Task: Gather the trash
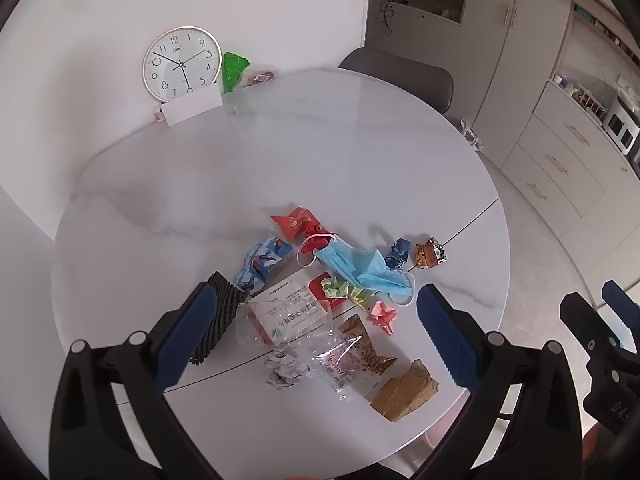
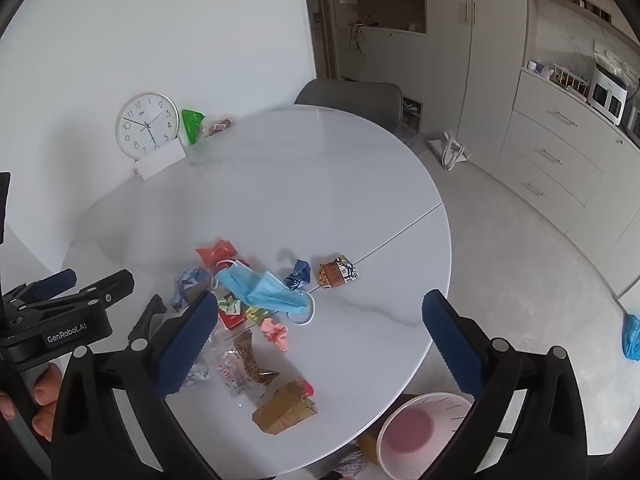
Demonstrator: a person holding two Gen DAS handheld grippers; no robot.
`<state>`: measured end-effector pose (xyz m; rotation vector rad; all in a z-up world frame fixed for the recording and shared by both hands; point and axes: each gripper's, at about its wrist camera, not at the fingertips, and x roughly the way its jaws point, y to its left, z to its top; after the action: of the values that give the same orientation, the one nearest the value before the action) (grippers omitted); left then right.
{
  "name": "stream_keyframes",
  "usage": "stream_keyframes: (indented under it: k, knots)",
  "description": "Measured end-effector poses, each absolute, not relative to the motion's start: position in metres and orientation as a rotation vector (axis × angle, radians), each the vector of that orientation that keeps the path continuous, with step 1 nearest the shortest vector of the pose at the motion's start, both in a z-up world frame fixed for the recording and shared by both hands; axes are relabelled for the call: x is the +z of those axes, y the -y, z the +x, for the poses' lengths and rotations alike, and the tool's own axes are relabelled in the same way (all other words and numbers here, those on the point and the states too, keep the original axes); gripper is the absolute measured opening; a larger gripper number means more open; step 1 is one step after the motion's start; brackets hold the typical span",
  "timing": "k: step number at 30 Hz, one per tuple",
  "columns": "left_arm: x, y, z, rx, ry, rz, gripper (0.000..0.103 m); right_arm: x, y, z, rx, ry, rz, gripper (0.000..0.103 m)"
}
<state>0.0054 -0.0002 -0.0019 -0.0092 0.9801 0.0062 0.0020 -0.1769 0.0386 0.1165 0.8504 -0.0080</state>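
White marble-look round table [image 1: 280, 152] fills both views, set against a pale wall, with a grey chair [image 1: 400, 72] behind it and cabinets along the far side. At the table's back edge, a round wall clock [image 1: 181, 63] leans on the wall beside a green bag [image 1: 234, 70].

Trash lies scattered on the near half of the table: a blue face mask [image 1: 360, 268], a red wrapper [image 1: 294, 222], a blue patterned wrapper [image 1: 262, 262], a small dark blue foil wrapper [image 1: 397, 254], a brown snack packet [image 1: 430, 255], a pink crumpled paper [image 1: 383, 316], a printed leaflet [image 1: 292, 304], clear plastic wrap [image 1: 280, 328], a crumpled paper ball [image 1: 285, 370] and a brown paper bag [image 1: 406, 394].

Both tongs hover above the pile, tilted downward. The left gripper [image 1: 316, 332] has its blue-padded jaws spread wide, holding nothing. The right gripper [image 2: 318, 340] is likewise spread wide and empty. Below the table's near edge, by the right gripper, stands a pink bin [image 2: 424, 436].
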Motion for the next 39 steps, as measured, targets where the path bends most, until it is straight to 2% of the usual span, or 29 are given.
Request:
stream_keyframes:
  k: [39]
  knots:
    - [-0.011, -0.011, 0.006, 0.005, -0.998, -0.024, 0.097, 0.036, 0.169, 0.001, -0.007, -0.873, 0.101, 0.101]
